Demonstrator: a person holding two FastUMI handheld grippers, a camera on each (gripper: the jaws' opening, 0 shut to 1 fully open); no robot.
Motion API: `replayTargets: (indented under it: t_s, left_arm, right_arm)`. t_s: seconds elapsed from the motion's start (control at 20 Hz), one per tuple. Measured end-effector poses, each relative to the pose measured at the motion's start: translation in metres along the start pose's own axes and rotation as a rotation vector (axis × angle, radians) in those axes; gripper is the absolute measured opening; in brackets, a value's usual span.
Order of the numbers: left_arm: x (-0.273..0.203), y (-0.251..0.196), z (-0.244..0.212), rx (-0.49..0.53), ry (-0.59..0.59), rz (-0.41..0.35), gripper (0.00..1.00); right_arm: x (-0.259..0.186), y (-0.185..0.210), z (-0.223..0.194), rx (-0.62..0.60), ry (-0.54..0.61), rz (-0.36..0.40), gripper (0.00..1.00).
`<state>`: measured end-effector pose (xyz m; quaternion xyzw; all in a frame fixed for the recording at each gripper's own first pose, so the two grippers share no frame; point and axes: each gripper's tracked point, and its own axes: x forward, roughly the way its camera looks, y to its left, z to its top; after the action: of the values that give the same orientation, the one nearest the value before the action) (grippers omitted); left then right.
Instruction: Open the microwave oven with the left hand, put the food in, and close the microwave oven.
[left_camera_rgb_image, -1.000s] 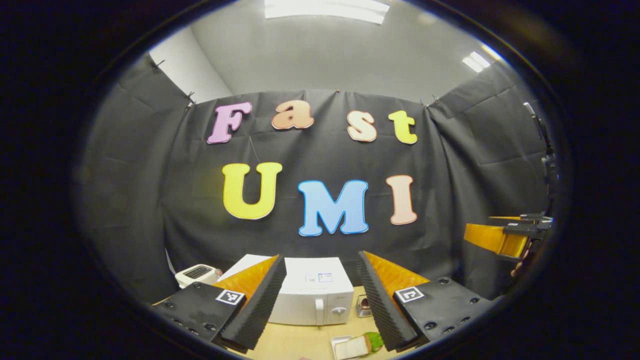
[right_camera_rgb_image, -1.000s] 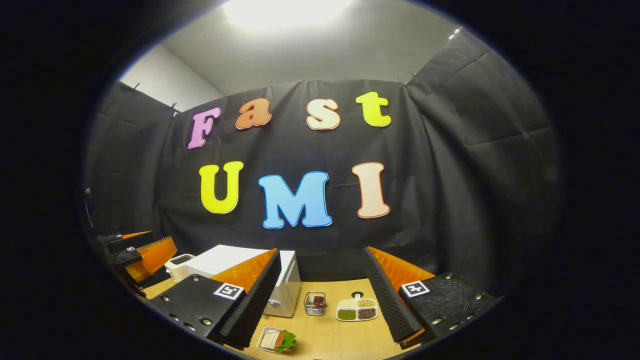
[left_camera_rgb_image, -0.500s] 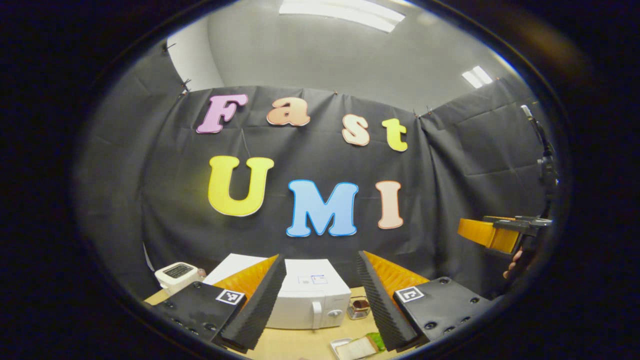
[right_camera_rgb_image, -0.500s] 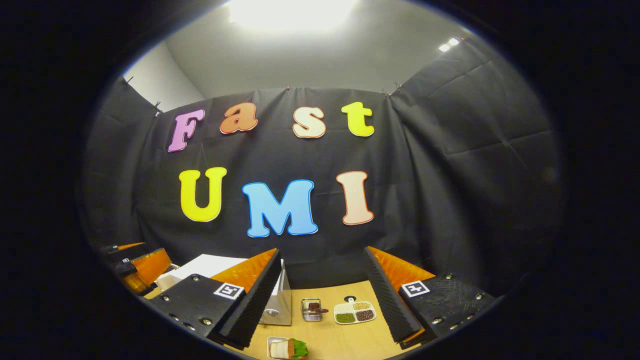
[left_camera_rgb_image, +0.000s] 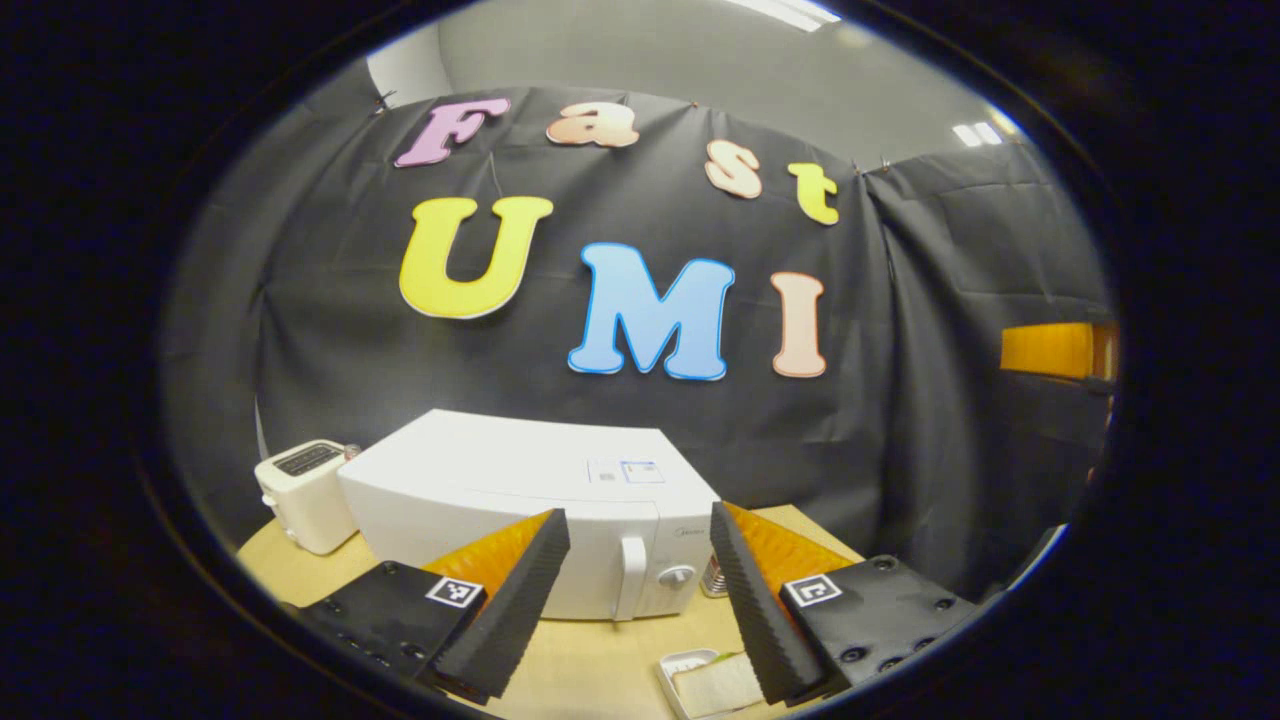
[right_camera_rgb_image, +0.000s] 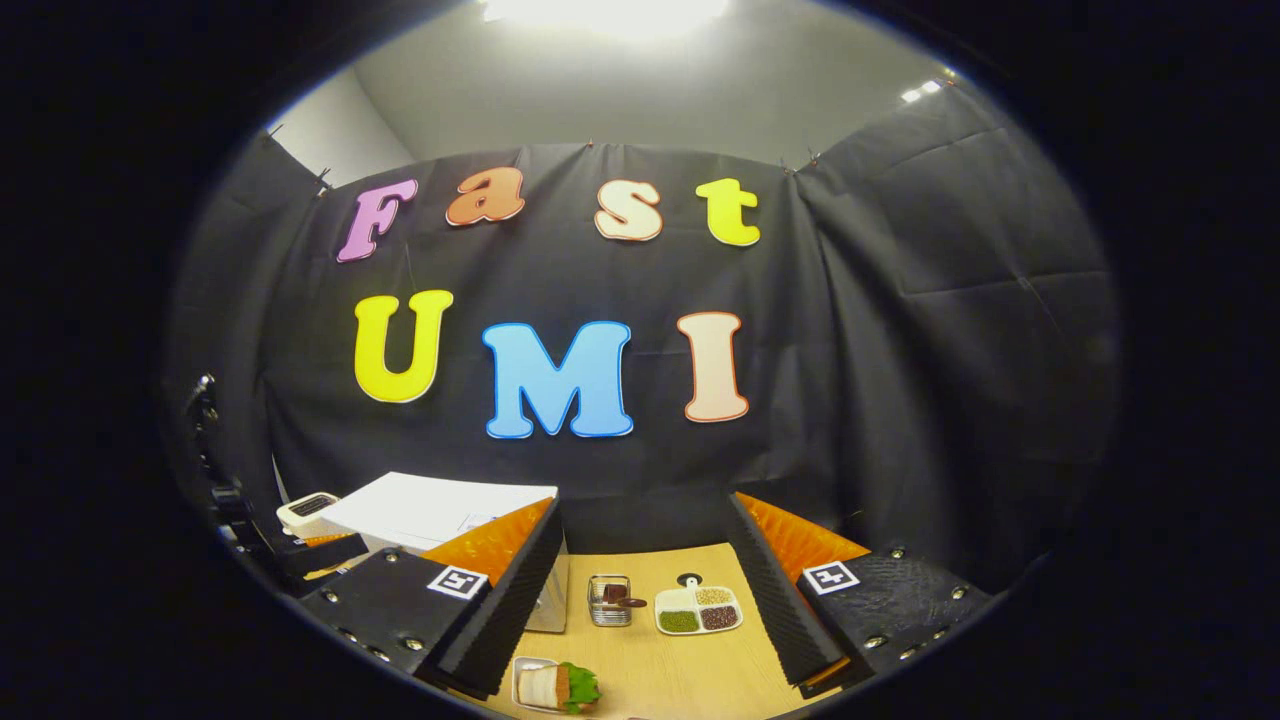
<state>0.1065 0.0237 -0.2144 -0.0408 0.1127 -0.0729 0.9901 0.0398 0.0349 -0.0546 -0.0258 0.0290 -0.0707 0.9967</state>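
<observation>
The white box-shaped microwave oven (left_camera_rgb_image: 520, 500) sits shut on the pale wooden table (left_camera_rgb_image: 600, 670), its upright white door handle (left_camera_rgb_image: 630, 575) untouched — the task, by this evidence, has hardly begun. In the left gripper view, the left gripper (left_camera_rgb_image: 640, 590) hangs with its fingers spread wide and nothing between them, the handle framed in the gap at about 12 o'clock, near but apart. The food, a sandwich with green lettuce on a small white rectangular tray (right_camera_rgb_image: 553, 687), lies on the table in front of the oven; in the right gripper view it sits at roughly 7 o'clock of the right gripper (right_camera_rgb_image: 645, 600), whose fingers also stand apart, empty. A small white toaster (left_camera_rgb_image: 303, 495) stands at the oven's 9 o'clock. Everything remains to be done — opening the door, loading the sandwich, closing up.
</observation>
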Motion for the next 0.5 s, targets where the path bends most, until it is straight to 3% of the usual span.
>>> replayTargets:
  t_s: [0.05,0.15,0.35,0.45,0.5]
  left_arm:
    - [0.013,0.001,-0.017,0.004,0.030,0.008,0.99]
    - [0.041,-0.002,-0.050,0.009,0.085,0.020,0.89]
    - [0.089,-0.005,-0.106,-0.010,0.199,0.031,0.96]
    - [0.106,-0.003,-0.119,0.010,0.223,0.042,0.89]
    - [0.113,0.000,-0.125,0.011,0.236,0.045,0.90]
  right_arm:
    - [0.004,0.001,-0.009,0.002,0.017,0.014,0.99]
    - [0.014,-0.003,-0.020,0.000,0.048,0.035,0.99]
    - [0.035,-0.016,-0.037,-0.004,0.090,0.049,0.99]
    - [0.045,-0.021,-0.042,-0.014,0.102,0.054,0.99]
    - [0.050,-0.023,-0.045,-0.021,0.112,0.059,0.99]
